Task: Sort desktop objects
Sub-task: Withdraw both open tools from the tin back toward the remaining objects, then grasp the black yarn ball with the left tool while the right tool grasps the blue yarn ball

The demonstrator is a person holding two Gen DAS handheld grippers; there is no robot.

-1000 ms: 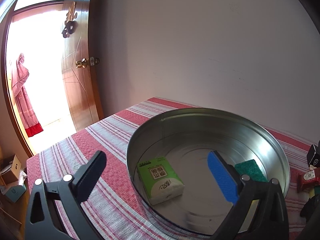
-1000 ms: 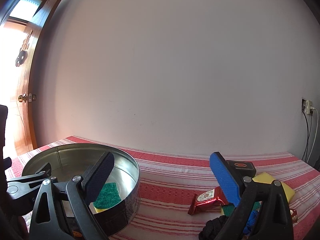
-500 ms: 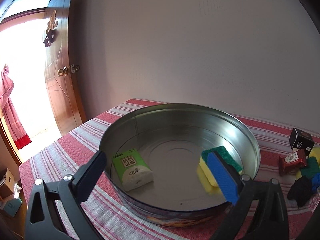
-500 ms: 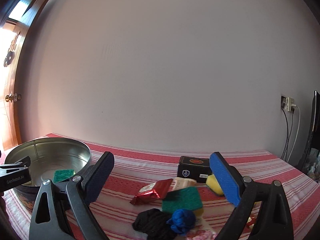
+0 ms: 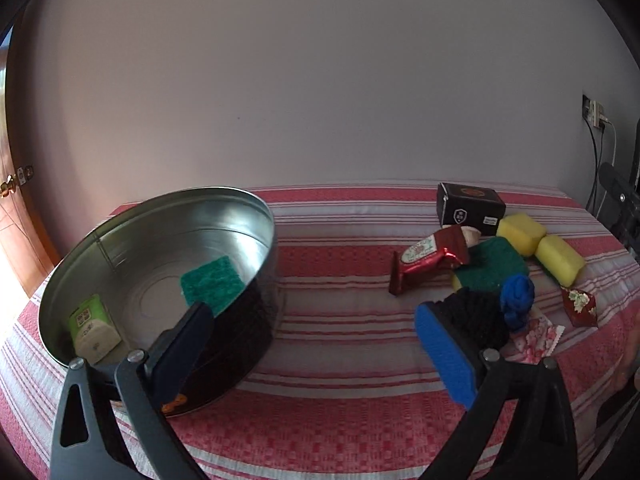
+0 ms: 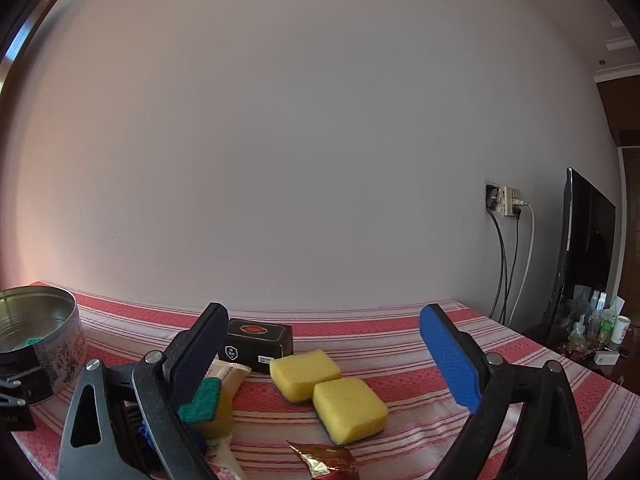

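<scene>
A round metal tin stands at the table's left and holds a green-topped sponge and a green tissue pack. To its right lies a pile: red packet, black box, green sponge, two yellow sponges, black and blue yarn. My left gripper is open and empty, between tin and pile. My right gripper is open and empty above the yellow sponges, with the black box behind.
The table has a red and white striped cloth. A wall runs close behind it. A wall socket with cables and a dark screen stand at the right. The tin also shows in the right wrist view.
Both grippers have swung right, away from the tin toward the pile. The tin now sits at the left of both views. Both stay open and empty.
</scene>
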